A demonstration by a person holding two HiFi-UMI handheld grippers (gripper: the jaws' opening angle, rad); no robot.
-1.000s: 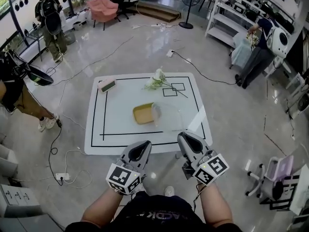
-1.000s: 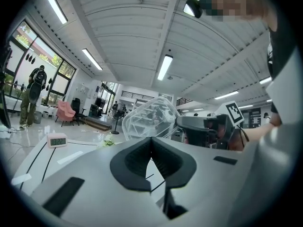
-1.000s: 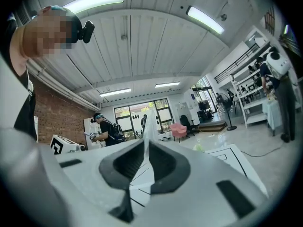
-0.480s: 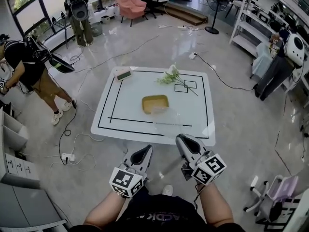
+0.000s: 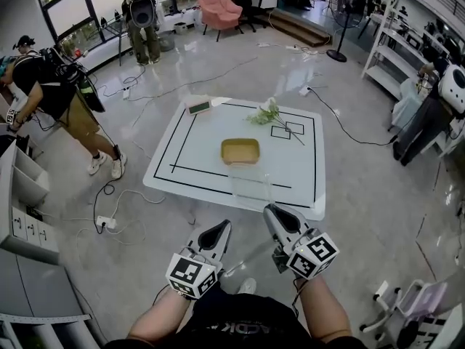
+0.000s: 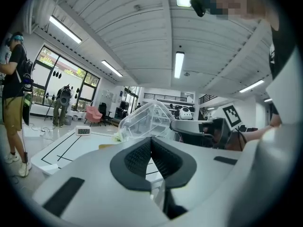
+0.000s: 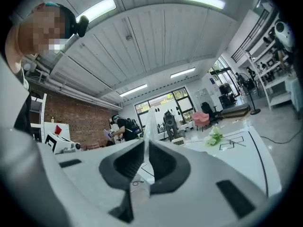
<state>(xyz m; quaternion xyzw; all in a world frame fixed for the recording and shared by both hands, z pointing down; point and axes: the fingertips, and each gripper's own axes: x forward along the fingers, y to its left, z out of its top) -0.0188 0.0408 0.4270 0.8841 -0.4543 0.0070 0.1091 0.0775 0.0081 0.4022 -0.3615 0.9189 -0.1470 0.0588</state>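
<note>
Clear box (image 5: 249, 186) clamped, right gripper (image 5: 274, 209) pointing forward

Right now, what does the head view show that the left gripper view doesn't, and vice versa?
Only the head view: the marker cube on the left claw and the floor power strip. Only the left gripper view: the ceiling lights and the left claw's jaws pressed together, empty. Both: the clear plastic container in the right claw and the white table.
</note>
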